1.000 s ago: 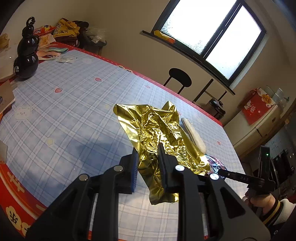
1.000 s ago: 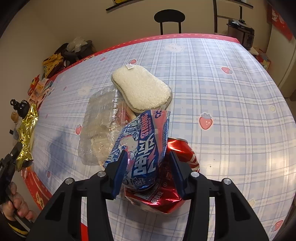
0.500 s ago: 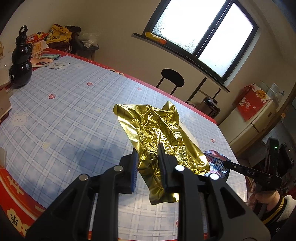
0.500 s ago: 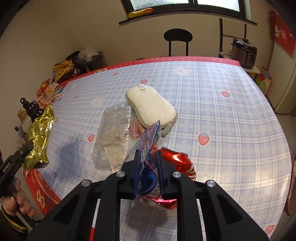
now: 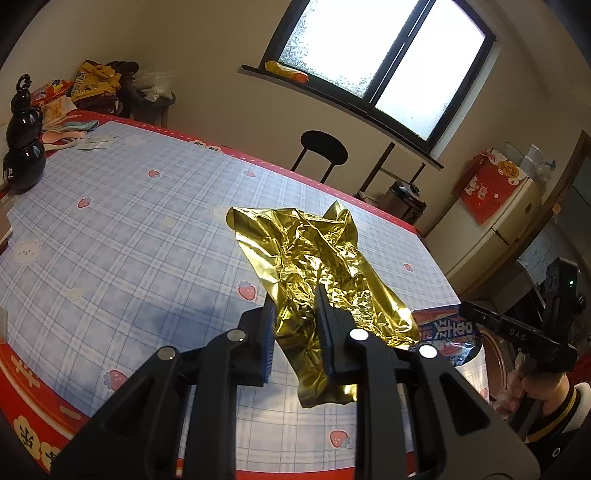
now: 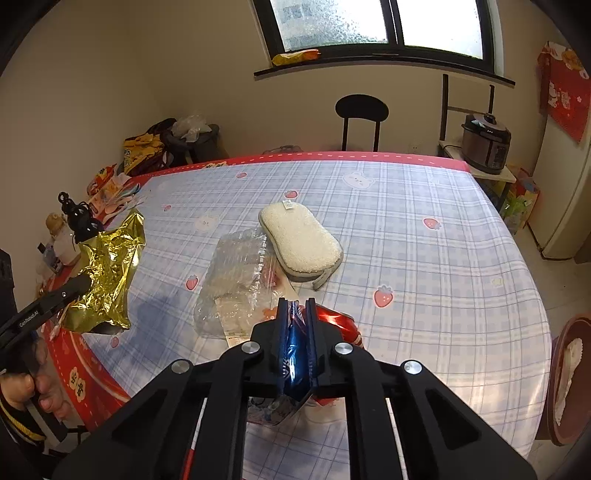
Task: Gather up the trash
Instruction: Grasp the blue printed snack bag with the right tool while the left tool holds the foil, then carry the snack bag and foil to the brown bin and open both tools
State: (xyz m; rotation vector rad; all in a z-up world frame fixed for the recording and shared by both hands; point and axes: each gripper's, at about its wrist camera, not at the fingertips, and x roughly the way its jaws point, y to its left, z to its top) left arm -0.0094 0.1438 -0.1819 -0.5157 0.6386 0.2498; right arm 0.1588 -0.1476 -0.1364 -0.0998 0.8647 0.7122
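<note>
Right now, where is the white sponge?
In the right wrist view the white sponge lies flat near the middle of the table, touching the clear plastic wrapper on its left, beyond the right gripper.

The left wrist view looks forward along its own tongs (image 5: pixel 295 314) from above the near edge of the bench (image 5: pixel 122 236), facing the window (image 5: pixel 376 55) at upper centre. The right wrist view sits above another edge, looking past its tongs (image 6: pixel 295 321) toward the same window (image 6: pixel 373 22). Both share the checked bench (image 6: pixel 424 258), the black chair (image 5: pixel 323 149) (image 6: pixel 361 109) and the gold foil (image 5: pixel 314 266) (image 6: pixel 103 273); each catches the other tongs at a frame edge.
</note>
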